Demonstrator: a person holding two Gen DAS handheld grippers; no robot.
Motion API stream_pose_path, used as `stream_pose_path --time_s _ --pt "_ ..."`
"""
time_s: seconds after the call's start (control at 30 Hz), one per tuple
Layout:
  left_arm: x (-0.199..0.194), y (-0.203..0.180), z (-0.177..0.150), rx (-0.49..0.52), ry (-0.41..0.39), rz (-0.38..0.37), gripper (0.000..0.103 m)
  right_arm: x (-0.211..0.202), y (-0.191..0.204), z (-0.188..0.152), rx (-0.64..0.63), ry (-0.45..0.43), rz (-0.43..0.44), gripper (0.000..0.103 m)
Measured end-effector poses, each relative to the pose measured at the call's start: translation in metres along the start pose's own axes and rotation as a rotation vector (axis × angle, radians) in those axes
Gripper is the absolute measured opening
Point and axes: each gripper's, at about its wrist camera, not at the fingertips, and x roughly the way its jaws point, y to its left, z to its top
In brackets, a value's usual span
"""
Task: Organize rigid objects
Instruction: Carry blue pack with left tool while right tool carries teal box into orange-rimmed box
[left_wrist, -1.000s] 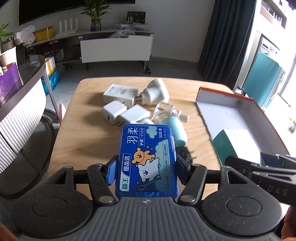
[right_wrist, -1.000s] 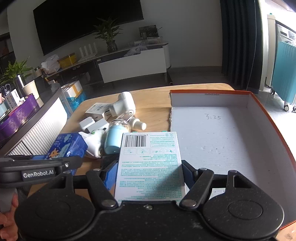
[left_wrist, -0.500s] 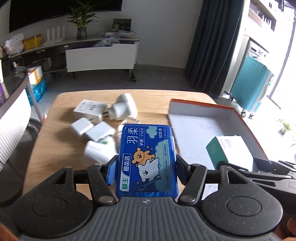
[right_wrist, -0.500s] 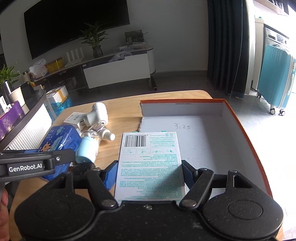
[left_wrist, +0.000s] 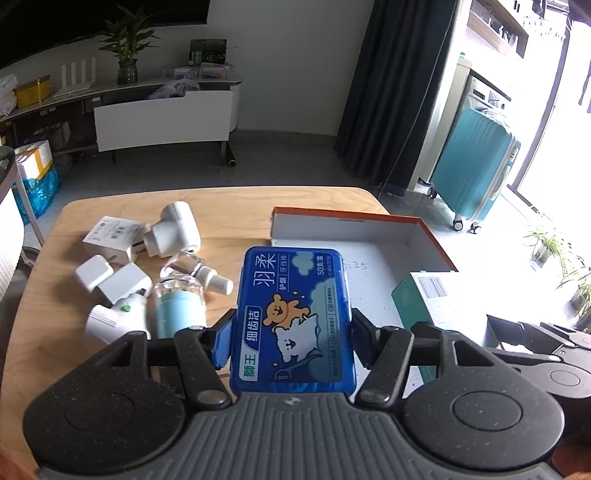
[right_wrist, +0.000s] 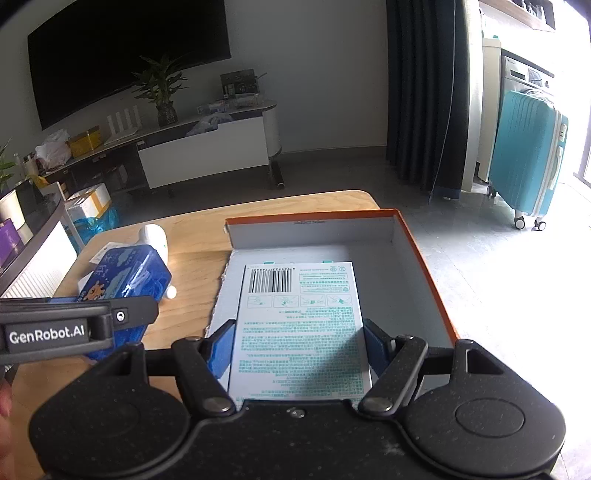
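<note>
Behind the blue floss case (left_wrist: 293, 317), which the left gripper (left_wrist: 291, 341) is clamping, part of the orange-rimmed box (left_wrist: 428, 236) is lying hidden. The right gripper (right_wrist: 299, 345) is pinching a white carton (right_wrist: 301, 325) over that box, covering much of its floor. White adapters (left_wrist: 112, 280) and a pale-blue bottle (left_wrist: 177, 314) are sitting on the wooden table (left_wrist: 66, 332); a teal suitcase (left_wrist: 471, 173) is standing by the bright, washed-out window.

Both loads carried rightward: blue floss case (left_wrist: 293, 317) in left gripper (left_wrist: 291, 343) jaws now ahead of the orange-rimmed box (left_wrist: 436, 240), chargers (left_wrist: 110, 280) slid off left. White carton (right_wrist: 299, 325) in right gripper (right_wrist: 299, 347) jaws now over box interior.
</note>
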Motion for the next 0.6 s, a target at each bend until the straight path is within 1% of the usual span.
stream_pose_path --time_s 0.23,0.6 --pt "0.007 -0.015 0.002 0.007 0.011 -0.020 0.063 0.001 -0.015 0.004 0.012 -0.006 -0.014 0.084" --pt "0.011 -0.022 0.009 0.008 0.007 -0.021 0.063 0.006 -0.026 0.011 0.020 -0.012 -0.026 0.084"
